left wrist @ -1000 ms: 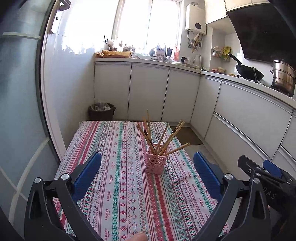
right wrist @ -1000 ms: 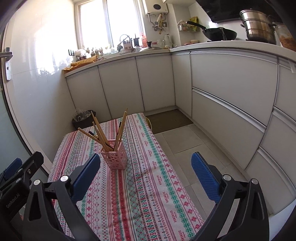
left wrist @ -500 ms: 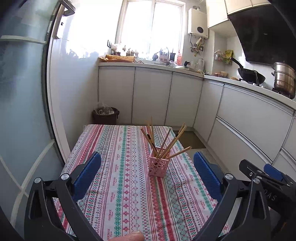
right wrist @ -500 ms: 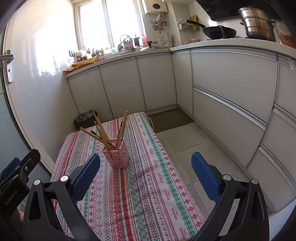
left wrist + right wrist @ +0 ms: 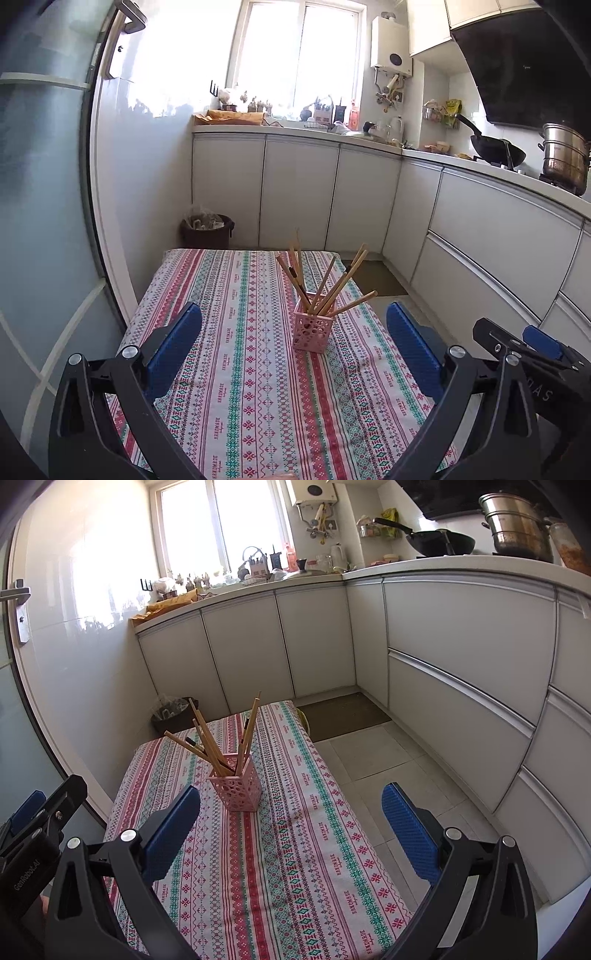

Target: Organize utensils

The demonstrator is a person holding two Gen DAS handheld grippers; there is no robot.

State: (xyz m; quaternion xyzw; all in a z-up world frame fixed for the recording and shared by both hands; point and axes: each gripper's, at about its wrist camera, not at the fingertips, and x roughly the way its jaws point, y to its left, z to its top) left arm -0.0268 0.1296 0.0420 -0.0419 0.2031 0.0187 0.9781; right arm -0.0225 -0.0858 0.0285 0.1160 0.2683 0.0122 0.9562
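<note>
The table (image 5: 236, 332) is covered with a striped cloth in red, green and white, and its near edge is cut off at the bottom of both views. The white kitchen cabinets (image 5: 461, 657) run behind it and along the right, and on their top stand a dark wok (image 5: 498, 149) and a steel pot (image 5: 565, 158) (the pot is partly cut by the frame edge). A dark bin (image 5: 207, 230) stands on the floor behind the far end of the table; what is inside is hard to make out.

The left tool (image 5: 293, 350) is held above the near part of the table, its blue pads spread wide with nothing between them. The right tool (image 5: 291, 827) is also wide open and holds nothing. Each tool shows only partly at the edge of the other's view.

The pink holder (image 5: 313, 331) stands upright near the middle of the table, ahead of both tools and apart from them. The wooden chopsticks (image 5: 332, 286) lean out of it in different directions; their lower ends are hidden inside the holder, and I cannot count them surely.
</note>
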